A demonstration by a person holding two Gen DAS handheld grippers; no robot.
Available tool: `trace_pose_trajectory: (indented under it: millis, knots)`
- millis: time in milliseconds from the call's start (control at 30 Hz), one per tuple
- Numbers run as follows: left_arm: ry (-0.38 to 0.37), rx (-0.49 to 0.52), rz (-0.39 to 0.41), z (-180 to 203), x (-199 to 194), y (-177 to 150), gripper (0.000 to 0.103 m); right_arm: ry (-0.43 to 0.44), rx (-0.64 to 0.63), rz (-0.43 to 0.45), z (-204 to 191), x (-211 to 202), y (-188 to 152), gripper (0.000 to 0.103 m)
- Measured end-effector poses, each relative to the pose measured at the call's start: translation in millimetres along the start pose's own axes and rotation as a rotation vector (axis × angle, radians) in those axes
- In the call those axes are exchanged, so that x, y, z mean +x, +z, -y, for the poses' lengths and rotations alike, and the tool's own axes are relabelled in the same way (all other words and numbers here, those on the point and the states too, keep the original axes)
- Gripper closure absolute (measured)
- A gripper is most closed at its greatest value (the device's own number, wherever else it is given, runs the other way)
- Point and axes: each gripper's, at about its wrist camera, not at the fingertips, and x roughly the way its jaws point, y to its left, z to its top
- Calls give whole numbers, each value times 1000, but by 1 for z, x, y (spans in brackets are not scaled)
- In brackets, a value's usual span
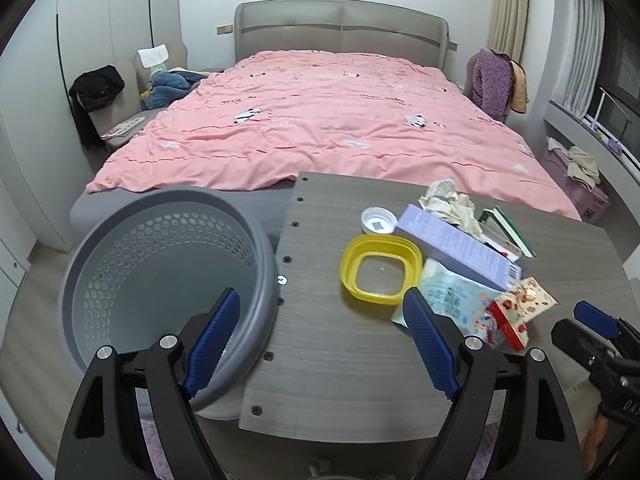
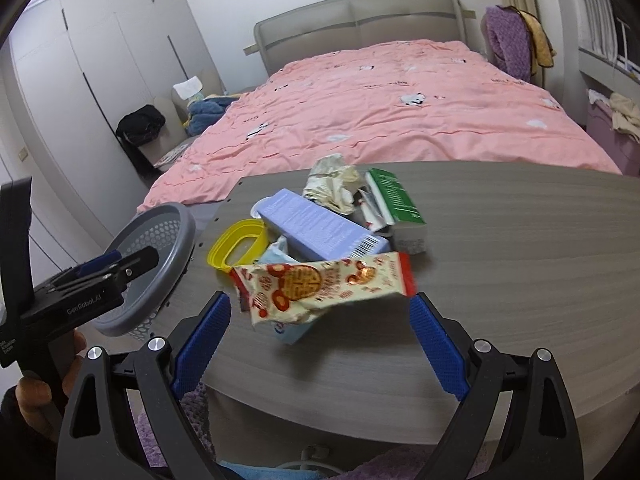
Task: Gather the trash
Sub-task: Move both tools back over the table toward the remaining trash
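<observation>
A pile of trash lies on the grey wood table [image 1: 352,344]: a yellow plastic lid [image 1: 380,270], a white cap [image 1: 378,220], a purple box [image 1: 456,246], crumpled paper [image 1: 448,204], a green box [image 1: 510,230], a pale blue packet [image 1: 448,296] and a red-and-cream snack wrapper [image 1: 520,308]. My left gripper [image 1: 320,296] is open and empty; it straddles the table's left edge, with one finger over the grey basket [image 1: 160,272]. My right gripper [image 2: 319,304] is open just short of the snack wrapper [image 2: 320,284], and its pads are not touching it.
The perforated grey basket [image 2: 176,220] stands against the table's left edge and has nothing in it. A bed with a pink cover [image 1: 320,120] fills the room beyond the table. A person's hand [image 2: 36,392] holds the left gripper [image 2: 116,264].
</observation>
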Motion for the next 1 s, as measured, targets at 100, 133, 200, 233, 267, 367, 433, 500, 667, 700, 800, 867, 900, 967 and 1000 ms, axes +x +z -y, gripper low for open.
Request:
trace_pose_trajectory:
  millis: [100,133,200,233,267,367,433,500,667,700,800,867,900,967,1000]
  knots:
    - [20,-11,11,-5,3,5,23,-9,-26,1,-14,9,5,14]
    - [22,-13,11,-6,4,6,23,-14,-34,1,-17,12,8,14]
    - [26,-17,11,-8,7,7,23,-31,-60,-1,-25,18,11,14]
    - [26,-19,9,-9,9,8,23,-48,-75,-6,-29,22,12,14]
    - [24,-22,4,-9,12,8,23,-66,-88,-13,-31,27,13,14]
    - [14,-28,-6,-9,16,9,23,-120,-115,-29,-35,37,13,14]
    - [8,-24,-11,-7,19,9,23,-143,-121,-38,-31,39,11,14]
    - [2,-17,-12,-4,20,9,23,-163,-111,-38,-23,36,9,14]
    - [-23,-7,-21,7,25,9,23,-234,-44,-51,16,19,-1,14]
    - [-29,-2,-25,10,26,9,23,-250,-30,-54,24,15,-4,14]
    - [-44,23,-35,22,29,7,23,-308,15,-79,54,6,-16,14]
    - [-53,39,-41,30,30,6,23,-330,51,-93,72,1,-22,14]
    - [-55,47,-42,34,31,6,23,-329,76,-97,80,-2,-24,14]
    - [-57,57,-46,39,32,5,23,-313,107,-91,87,-7,-25,14]
    - [-58,59,-48,41,33,5,23,-301,110,-84,86,-8,-24,14]
